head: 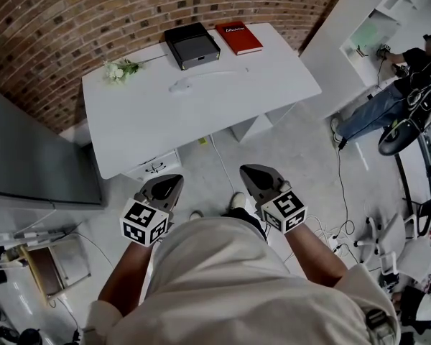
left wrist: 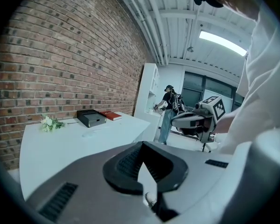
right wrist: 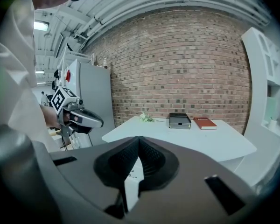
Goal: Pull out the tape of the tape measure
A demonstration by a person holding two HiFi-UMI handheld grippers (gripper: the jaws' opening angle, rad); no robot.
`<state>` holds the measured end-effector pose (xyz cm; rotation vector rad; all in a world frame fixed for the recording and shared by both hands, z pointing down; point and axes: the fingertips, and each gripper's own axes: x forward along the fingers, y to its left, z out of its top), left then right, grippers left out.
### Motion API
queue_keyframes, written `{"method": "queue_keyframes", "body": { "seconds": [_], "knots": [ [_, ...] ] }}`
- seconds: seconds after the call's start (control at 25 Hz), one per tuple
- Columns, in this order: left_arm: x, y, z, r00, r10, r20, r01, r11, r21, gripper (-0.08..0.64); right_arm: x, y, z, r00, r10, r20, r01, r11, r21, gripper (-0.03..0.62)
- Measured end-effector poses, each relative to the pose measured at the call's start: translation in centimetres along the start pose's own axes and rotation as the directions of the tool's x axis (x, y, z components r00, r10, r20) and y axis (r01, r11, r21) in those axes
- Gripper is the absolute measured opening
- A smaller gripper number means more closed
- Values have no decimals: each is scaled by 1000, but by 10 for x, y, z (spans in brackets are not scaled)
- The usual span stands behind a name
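Loft-style office or lab workroom

A bare brick wall [head: 93, 20] backs a white table [head: 201, 113] carrying a red book [head: 238, 37], a black box [head: 192, 44] and a sprig of flowers [head: 118, 70]. Exposed pipes [left wrist: 149, 17] and a strip light [left wrist: 222, 42] run overhead. Cables [head: 343, 192] trail across the grey floor [head: 302, 149], and another person [left wrist: 169, 101] works at white shelving [left wrist: 149, 87].

We wear a cream short-sleeved shirt [head: 230, 279] and pale shoes [head: 237, 200]. Our left gripper [head: 171, 181] and right gripper [head: 248, 172] share grey shells, black ribbed pads [left wrist: 127, 163], and cubes [head: 144, 223] bearing black-and-white square markers.
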<state>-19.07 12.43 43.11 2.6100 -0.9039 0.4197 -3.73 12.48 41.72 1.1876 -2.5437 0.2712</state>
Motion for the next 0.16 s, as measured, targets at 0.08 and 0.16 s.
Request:
{"method": "queue_keyframes", "body": {
  "seconds": [0.08, 0.16],
  "knots": [
    [-1, 1, -1, 1000, 0, 1, 0, 1000, -4, -5, 0, 1, -1, 1000, 0, 1, 0, 1000, 1, 3],
    [-1, 1, -3, 1000, -3, 2, 3, 1000, -6, -5, 0, 2, -2, 1000, -1, 1, 1, 1000, 0, 3]
  ]
}}
